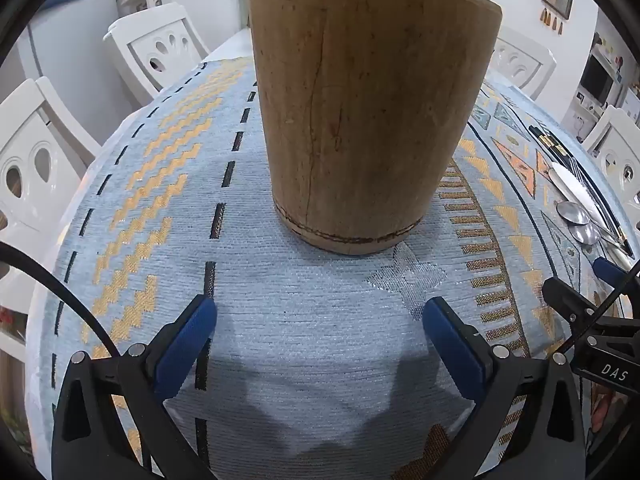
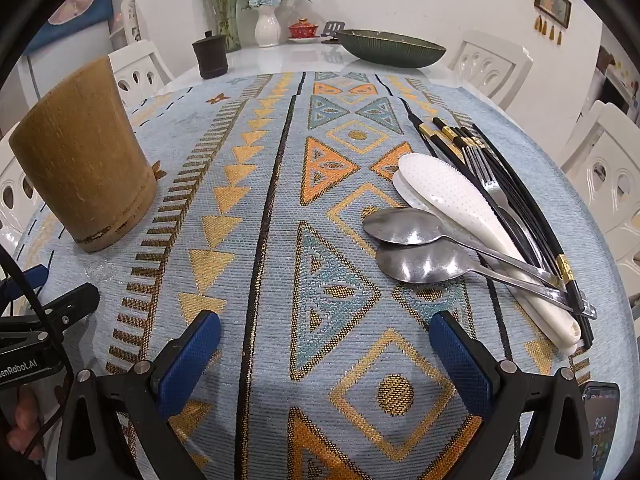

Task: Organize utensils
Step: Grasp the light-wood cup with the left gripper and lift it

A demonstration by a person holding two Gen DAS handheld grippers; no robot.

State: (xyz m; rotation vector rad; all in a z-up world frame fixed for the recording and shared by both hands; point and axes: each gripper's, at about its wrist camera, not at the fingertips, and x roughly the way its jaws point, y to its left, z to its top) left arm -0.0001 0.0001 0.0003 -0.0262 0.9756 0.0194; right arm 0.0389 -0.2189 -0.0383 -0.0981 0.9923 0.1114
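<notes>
I have the counter (image 2: 256,208) under a woven patterned cloth, and it gives me plenty of bare weave between the two clusters I care about. The bamboo holder (image 1: 368,120) stands upright at my left gripper's twelve o'clock, close ahead, mouth up; I judge it is set apart from the pile so utensils can be dropped in from above without knocking anything. From the right wrist view the same holder sits at ten o'clock, well apart from the utensils.

The utensils lie in one loose heap at two o'clock of my right gripper: black chopsticks (image 2: 516,200) running along the far side, a white rice paddle (image 2: 452,196) across them, a fork (image 2: 486,178) tucked between, and two metal spoons (image 2: 412,248) bowl-down on the near side, handles crossing the paddle. The heap ends close to the cloth's right edge, so I would approach from the open centre instead.

My left gripper (image 1: 320,332) has its jaws apart, nothing between them. My right gripper (image 2: 325,340) is likewise spread wide and empty, hovering over bare cloth. A phone (image 2: 604,428) lies at four o'clock, near my right jaw.
</notes>
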